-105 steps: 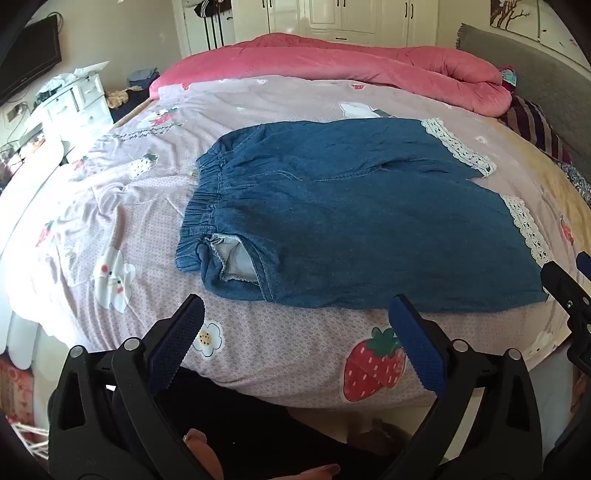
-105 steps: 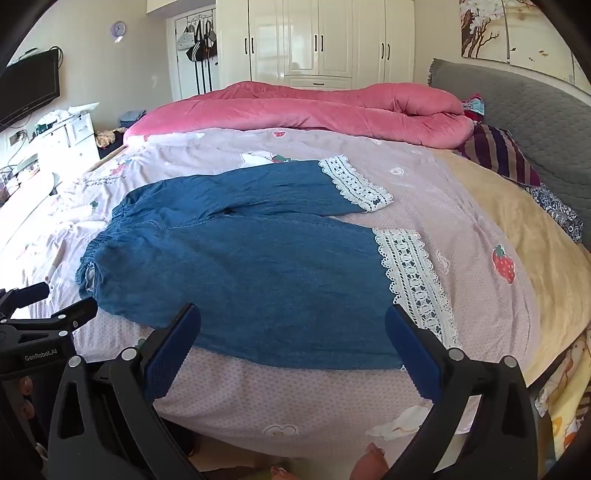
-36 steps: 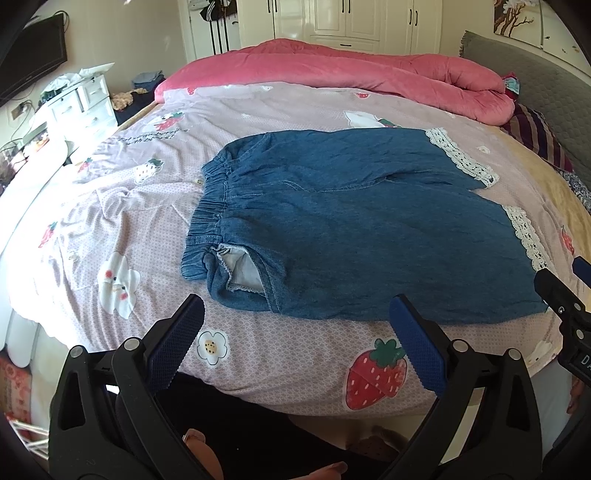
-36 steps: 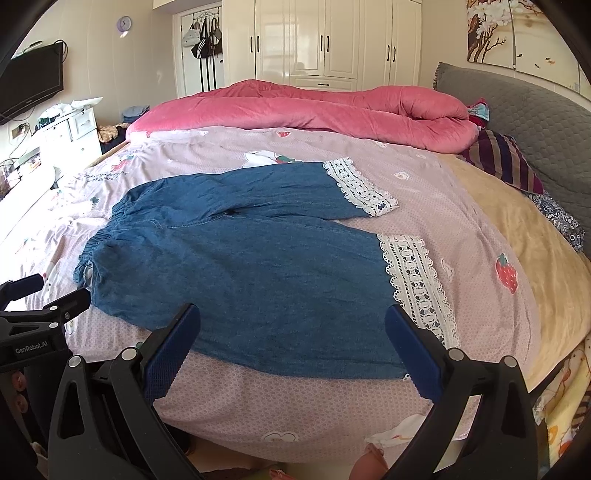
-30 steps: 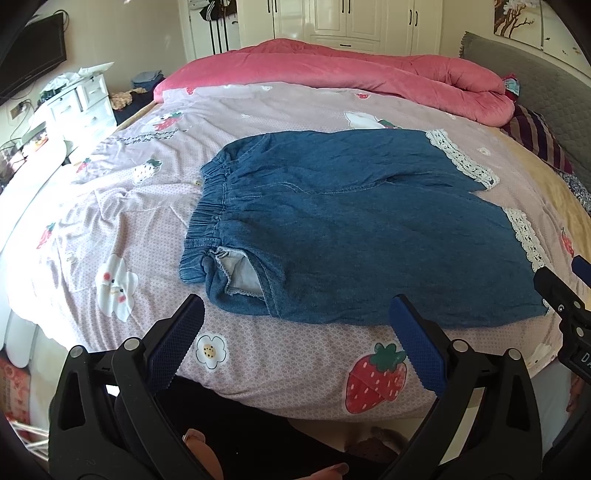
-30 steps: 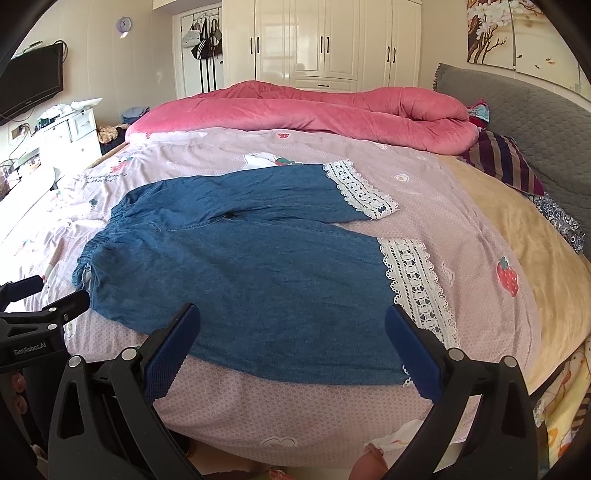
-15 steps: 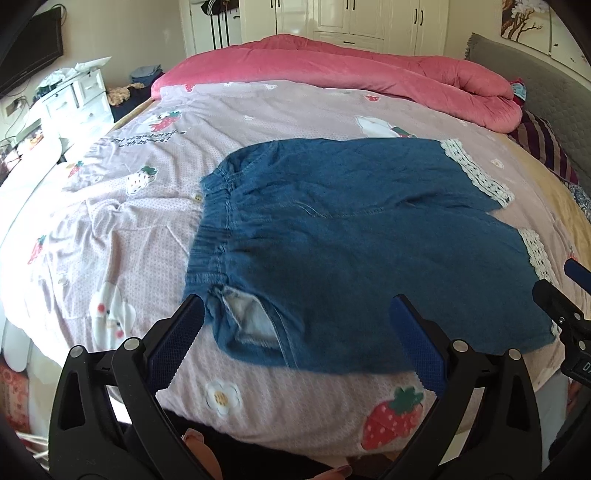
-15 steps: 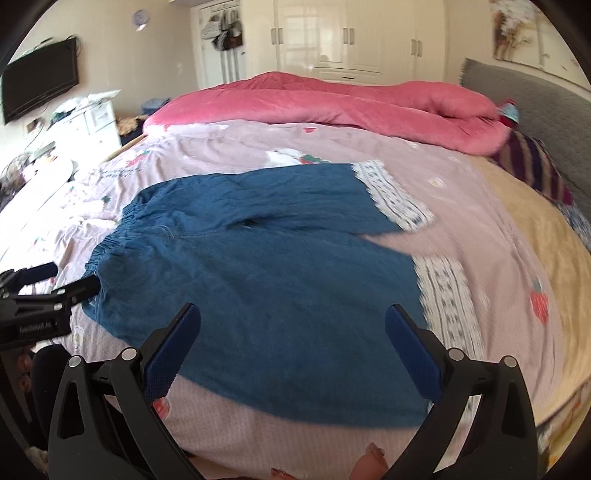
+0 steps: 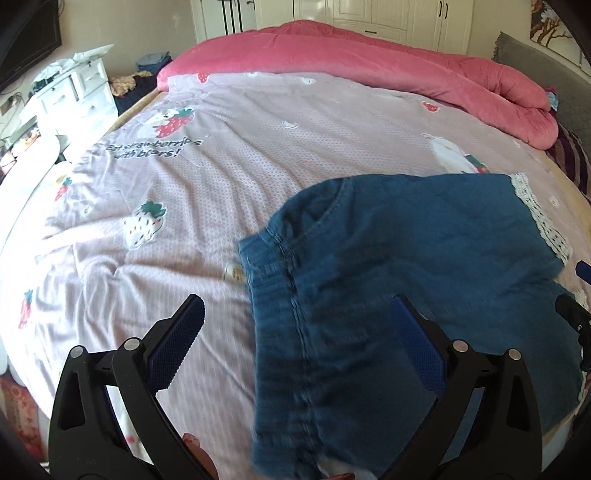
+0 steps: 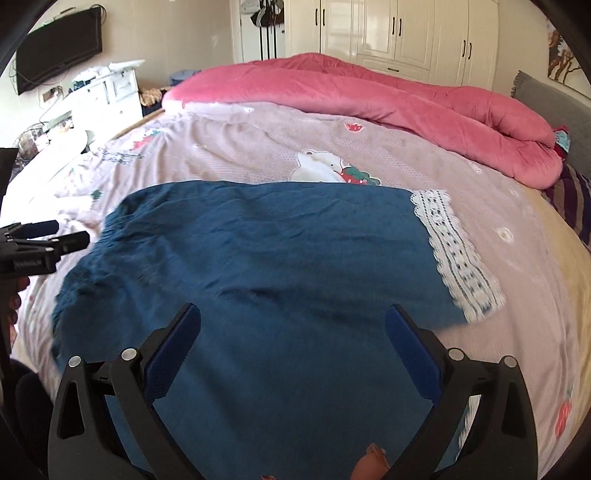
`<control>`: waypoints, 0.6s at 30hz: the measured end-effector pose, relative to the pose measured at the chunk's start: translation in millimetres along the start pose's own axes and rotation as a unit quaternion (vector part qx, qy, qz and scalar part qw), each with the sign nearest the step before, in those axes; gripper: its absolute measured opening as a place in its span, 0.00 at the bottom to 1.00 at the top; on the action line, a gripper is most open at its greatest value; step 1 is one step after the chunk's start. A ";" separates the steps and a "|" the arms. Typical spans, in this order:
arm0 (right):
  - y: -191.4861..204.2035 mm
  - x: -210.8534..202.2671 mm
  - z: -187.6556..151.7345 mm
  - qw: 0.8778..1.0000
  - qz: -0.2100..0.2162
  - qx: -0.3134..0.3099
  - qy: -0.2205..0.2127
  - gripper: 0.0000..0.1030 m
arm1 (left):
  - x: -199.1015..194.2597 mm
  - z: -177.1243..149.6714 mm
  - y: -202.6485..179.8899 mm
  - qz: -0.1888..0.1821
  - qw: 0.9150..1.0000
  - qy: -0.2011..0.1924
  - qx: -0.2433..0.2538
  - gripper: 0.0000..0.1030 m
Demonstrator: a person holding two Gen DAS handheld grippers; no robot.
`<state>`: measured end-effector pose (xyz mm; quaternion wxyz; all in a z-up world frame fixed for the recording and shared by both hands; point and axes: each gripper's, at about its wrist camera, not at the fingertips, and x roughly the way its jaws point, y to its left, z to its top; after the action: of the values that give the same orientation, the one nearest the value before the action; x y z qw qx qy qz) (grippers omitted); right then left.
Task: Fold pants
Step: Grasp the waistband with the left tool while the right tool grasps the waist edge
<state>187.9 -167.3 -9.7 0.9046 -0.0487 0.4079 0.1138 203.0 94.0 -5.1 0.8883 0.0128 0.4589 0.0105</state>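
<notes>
Blue denim pants (image 9: 406, 258) with white lace cuffs (image 10: 454, 251) lie flat on the pink strawberry-print bed sheet (image 9: 221, 155). Their elastic waistband (image 9: 288, 314) points left, the legs right. My left gripper (image 9: 295, 325) is open and hovers over the waistband end. My right gripper (image 10: 291, 332) is open and hovers over the near leg of the pants (image 10: 277, 258). Neither gripper holds any cloth. The left gripper's tip (image 10: 44, 236) shows at the left edge of the right wrist view.
A rolled pink duvet (image 10: 369, 96) lies across the far side of the bed. A grey headboard (image 10: 554, 107) and striped pillow (image 10: 576, 199) are at the right. A white dresser (image 9: 70, 96) stands left of the bed, wardrobes (image 10: 388, 33) behind.
Both grippers have moved forward from the bed's near edge to above the pants. The left one has swung left toward the waistband. Both stay open.
</notes>
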 end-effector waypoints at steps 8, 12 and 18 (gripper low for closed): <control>4.4 58.5 41.4 0.998 0.022 -0.042 0.031 0.96 | 45.9 36.9 10.6 -0.029 0.999 0.006 0.011 0.89; 16.0 79.1 60.7 0.995 0.028 -0.085 0.037 0.96 | 63.4 48.5 8.4 -0.044 0.999 0.011 0.028 0.69; 22.2 117.0 95.6 0.991 0.048 -0.110 0.055 0.96 | 83.6 59.1 6.9 -0.069 0.996 0.021 0.045 0.38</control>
<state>327.0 -109.1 -33.9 0.8633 -0.1348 0.4441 0.1984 299.6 102.6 -38.8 0.8754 0.0213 0.4777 -0.0709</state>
